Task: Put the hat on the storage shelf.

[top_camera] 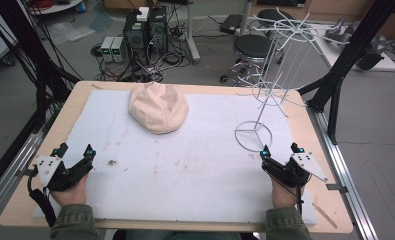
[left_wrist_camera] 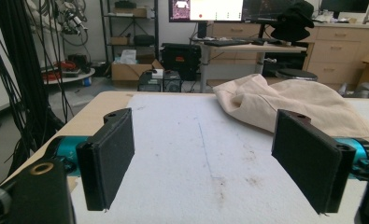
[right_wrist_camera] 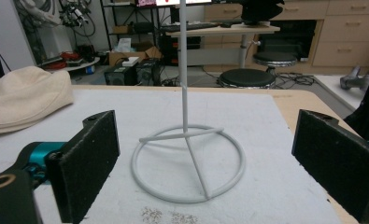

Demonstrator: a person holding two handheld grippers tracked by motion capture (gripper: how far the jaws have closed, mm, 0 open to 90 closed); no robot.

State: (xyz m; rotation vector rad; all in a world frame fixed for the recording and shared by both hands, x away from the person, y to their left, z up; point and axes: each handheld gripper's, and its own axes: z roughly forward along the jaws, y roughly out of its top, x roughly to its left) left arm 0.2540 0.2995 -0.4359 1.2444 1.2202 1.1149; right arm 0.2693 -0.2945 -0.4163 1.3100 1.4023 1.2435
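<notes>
Nothing started: cream cap (top_camera: 158,107) lies at the far side of the desk (top_camera: 305,130), wire rack (top_camera: 265,95) stands bare at right. Left gripper (top_camera: 75,152) and right gripper (top_camera: 281,150) hover near the front edge, jaws spread, empty. Pickup and hanging all remain.

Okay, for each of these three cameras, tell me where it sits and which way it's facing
High view: above the person's side, looking forward and down on the table; both hands, left gripper, right gripper.
Left gripper view: on the left gripper, facing the beige cap; open jaws.
Right gripper view: on the right gripper, facing the white wire rack; open jaws.
Shared: both gripper views show the cap and white mat.
</notes>
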